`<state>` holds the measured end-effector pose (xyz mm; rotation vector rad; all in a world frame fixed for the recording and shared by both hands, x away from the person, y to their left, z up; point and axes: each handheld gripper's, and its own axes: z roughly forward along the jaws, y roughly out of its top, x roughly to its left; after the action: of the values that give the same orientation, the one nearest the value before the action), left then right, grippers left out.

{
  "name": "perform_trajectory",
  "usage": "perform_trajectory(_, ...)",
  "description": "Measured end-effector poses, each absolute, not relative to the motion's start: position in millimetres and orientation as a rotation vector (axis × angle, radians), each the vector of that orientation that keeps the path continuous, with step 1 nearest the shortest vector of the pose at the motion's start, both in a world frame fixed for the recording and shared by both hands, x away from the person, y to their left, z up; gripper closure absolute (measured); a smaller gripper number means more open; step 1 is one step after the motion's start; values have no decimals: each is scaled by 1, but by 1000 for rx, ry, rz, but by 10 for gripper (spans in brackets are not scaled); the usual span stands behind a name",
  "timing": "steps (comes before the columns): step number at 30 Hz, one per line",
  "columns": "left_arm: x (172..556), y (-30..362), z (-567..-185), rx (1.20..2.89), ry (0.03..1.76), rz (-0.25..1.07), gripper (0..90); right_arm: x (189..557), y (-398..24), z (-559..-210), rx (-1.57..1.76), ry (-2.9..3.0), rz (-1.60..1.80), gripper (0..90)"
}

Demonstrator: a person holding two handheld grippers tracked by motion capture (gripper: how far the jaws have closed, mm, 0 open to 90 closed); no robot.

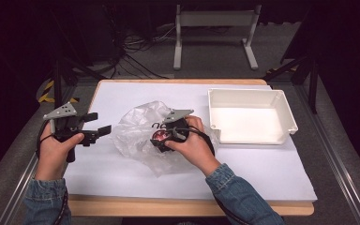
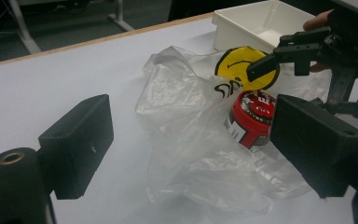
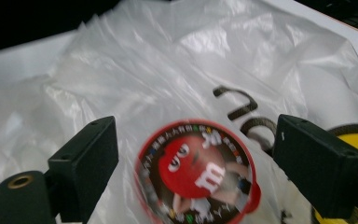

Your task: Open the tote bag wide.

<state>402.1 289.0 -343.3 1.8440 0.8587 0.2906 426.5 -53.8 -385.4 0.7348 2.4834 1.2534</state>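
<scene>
A crumpled clear plastic bag (image 1: 136, 136) lies on the white table top. A round red tin with a cartoon lid (image 3: 196, 172) rests in its folds, beside a yellow disc-shaped item (image 2: 242, 63). My right gripper (image 1: 161, 136) is down over the bag, open, one jaw on each side of the red tin (image 1: 160, 136) and neither touching it. In the left gripper view the right gripper (image 2: 279, 56) hovers just above the tin (image 2: 251, 112). My left gripper (image 1: 101, 123) is held open to the left of the bag (image 2: 191, 154), with nothing between its jaws.
An empty white tray (image 1: 288, 117) stands at the right back of the table, close to the bag's right edge. The table's wooden edge (image 1: 178, 208) runs along the front. Cables and a white stand lie on the floor beyond.
</scene>
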Motion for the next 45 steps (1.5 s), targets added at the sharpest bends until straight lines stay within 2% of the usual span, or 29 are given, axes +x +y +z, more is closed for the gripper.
perform_trajectory(24,408,293,-350,1837,888,276,139,423,-50,-414,755,2525,1172,71)
perform_trajectory(42,409,292,-353,1844,892,274,136,429,-52,-434,687,2540,1219,78)
perform_trajectory(45,410,291,-354,1847,891,271,136,428,-53,-432,677,2522,1235,103)
